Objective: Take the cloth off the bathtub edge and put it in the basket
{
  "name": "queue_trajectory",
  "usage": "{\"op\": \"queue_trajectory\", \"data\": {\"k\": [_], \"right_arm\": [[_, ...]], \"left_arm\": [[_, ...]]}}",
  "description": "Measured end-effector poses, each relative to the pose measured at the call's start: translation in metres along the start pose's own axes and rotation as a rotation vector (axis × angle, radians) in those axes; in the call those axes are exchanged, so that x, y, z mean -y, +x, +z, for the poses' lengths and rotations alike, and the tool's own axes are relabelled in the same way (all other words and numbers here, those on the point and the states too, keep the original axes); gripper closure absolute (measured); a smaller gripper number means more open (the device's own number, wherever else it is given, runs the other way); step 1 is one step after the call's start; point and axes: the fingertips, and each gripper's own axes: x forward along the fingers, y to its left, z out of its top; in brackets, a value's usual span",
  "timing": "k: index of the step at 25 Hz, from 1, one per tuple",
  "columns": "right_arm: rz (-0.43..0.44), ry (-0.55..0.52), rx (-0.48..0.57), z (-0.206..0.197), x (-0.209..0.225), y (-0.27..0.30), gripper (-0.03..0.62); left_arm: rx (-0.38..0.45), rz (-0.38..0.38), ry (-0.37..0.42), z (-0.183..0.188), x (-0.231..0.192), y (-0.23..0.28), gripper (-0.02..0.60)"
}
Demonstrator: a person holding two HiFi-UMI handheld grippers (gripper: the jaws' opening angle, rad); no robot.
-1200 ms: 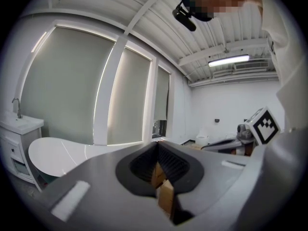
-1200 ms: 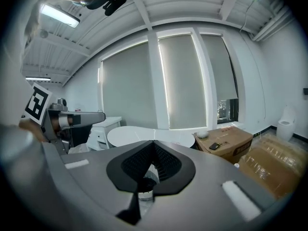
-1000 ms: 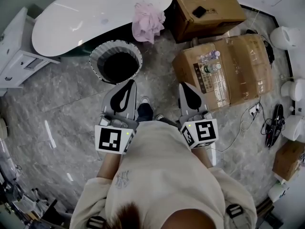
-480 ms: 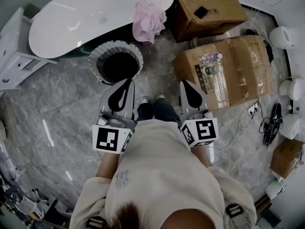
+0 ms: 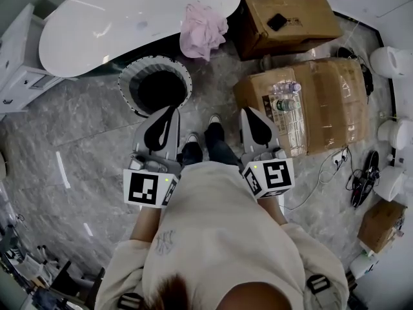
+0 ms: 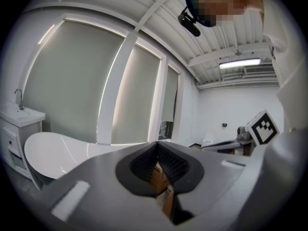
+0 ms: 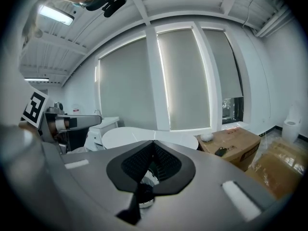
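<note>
A pink cloth hangs crumpled over the near edge of the white bathtub. Just below it on the floor stands a round basket with a pale patterned rim and a dark inside. My left gripper is held near the basket's lower right rim, shut with nothing between its jaws. My right gripper is level with it to the right, also shut and holding nothing. In the left gripper view the jaws meet at the left gripper, with the bathtub beyond. The right gripper points toward the bathtub.
Two cardboard boxes stand right of the cloth, the nearer one with plastic bottles on it. A white cabinet is at the left. Cables and white fixtures lie along the right. The person's feet are between the grippers.
The person has stepped forward, one foot leading, so the basket, tub and cloth sit slightly nearer. Both grippers stay shut and keep their places in front of the body.
</note>
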Motion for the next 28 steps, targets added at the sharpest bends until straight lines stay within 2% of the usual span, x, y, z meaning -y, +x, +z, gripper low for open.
{"op": "queue_trajectory", "data": {"k": [7, 16, 21, 28], "right_arm": [[0.062, -0.021, 0.009, 0.019, 0.047, 0.029, 0.594], [0.078, -0.028, 0.026, 0.032, 0.104, 0.048, 0.594], [0.091, -0.016, 0.032, 0.036, 0.113, 0.057, 0.594], [0.093, -0.003, 0.017, 0.037, 0.115, 0.078, 0.594]], "left_arm": [[0.029, 0.054, 0.009, 0.014, 0.009, 0.051, 0.532], [0.063, 0.087, 0.029, 0.024, 0.026, 0.103, 0.532], [0.064, 0.074, 0.033, 0.028, 0.033, 0.118, 0.532], [0.064, 0.078, 0.026, 0.031, 0.016, 0.136, 0.532]]}}
